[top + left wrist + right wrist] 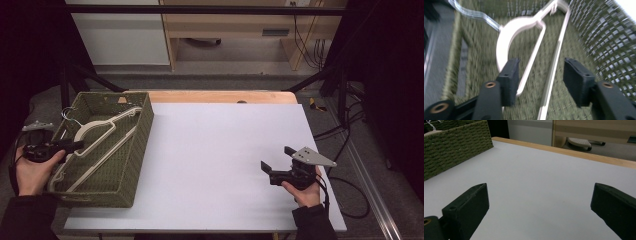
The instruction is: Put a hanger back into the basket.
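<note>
White board covers most of the table [225,165], with a strip of bare wood along its far edge and a dim room beyond. At the left side sits a green woven basket [137,150], and a white clothes hanger [95,131] lies inside it, its wire hook toward the far left corner.

We judge the main work close to done: the hanger rests on the basket floor, and our left gripper [540,77] hovers over it with its jaws apart, pressing on nothing. The hanger's thin lower bars [554,65] run up between the jaws in the left gripper view, but the pads stand clear of them. What seems left is drawing that hand out of the basket.

Our right gripper [539,202] waits well apart over the bare board, jaws spread wide and empty.

Motion blur softens the left gripper view, so we cannot say whether the near jaw brushes the hanger's curved shoulder [504,37]. The hook is partly cut off there, and the basket's near wall hides the hanger's lower end from above.
</note>
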Available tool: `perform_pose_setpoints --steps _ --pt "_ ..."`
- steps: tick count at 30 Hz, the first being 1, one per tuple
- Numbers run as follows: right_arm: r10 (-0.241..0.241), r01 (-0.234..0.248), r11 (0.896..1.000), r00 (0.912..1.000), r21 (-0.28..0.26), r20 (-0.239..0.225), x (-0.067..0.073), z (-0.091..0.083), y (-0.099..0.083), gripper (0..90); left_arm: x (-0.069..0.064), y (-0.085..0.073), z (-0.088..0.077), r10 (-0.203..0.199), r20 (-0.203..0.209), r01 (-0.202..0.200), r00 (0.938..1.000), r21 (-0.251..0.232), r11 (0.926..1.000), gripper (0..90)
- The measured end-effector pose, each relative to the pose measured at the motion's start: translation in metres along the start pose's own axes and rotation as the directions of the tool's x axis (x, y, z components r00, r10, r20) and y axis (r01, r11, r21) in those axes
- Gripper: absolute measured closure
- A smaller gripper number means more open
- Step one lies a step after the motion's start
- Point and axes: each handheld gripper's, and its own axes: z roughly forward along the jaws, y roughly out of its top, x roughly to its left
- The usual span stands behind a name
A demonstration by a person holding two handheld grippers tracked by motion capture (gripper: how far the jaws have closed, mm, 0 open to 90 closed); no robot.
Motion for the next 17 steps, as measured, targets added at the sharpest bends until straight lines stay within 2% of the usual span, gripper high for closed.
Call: perform_pose_setpoints --steps 2,3,8,11,14,16,17 --pt "-0.003 0.003 1.000 1.0000 -0.002 -0.001 0.000 0.000 0.000 2.3 -0.008 0.001 -0.007 0.006 0.021 -0.005 0.9998 -0.063 0.9980 39.8" --pt "0.005 -0.005 1.000 1.0000 -0.009 0.002 0.001 0.000 0.000 2.3 -0.012 0.002 -0.011 0.024 0.032 -0.021 0.9992 -0.090 0.9958 36.5" --pt "0.010 -0.010 1.000 0.9999 -0.021 -0.006 0.000 -0.001 0.001 2.0 -0.037 0.001 -0.027 0.051 0.116 -0.025 0.9919 -0.216 0.9760 27.0" --pt "0.013 -0.013 1.000 0.9999 -0.027 -0.009 0.000 -0.001 0.002 1.8 -0.050 0.000 -0.033 0.068 0.146 -0.028 0.9869 -0.261 0.9650 20.7" --pt "0.010 -0.010 0.999 0.9998 -0.031 -0.015 0.000 -0.002 0.002 1.6 -0.058 -0.004 -0.036 0.070 0.180 -0.013 0.9812 -0.301 0.9534 15.1" --pt "0.011 -0.012 0.999 0.9998 -0.036 -0.018 -0.001 -0.002 0.003 1.6 -0.062 -0.006 -0.037 0.069 0.174 -0.011 0.9822 -0.315 0.9490 7.8" --pt "0.016 -0.017 0.999 0.9997 -0.037 -0.018 -0.001 -0.002 0.003 1.6 -0.063 -0.008 -0.037 0.065 0.176 -0.005 0.9822 -0.322 0.9466 7.1"
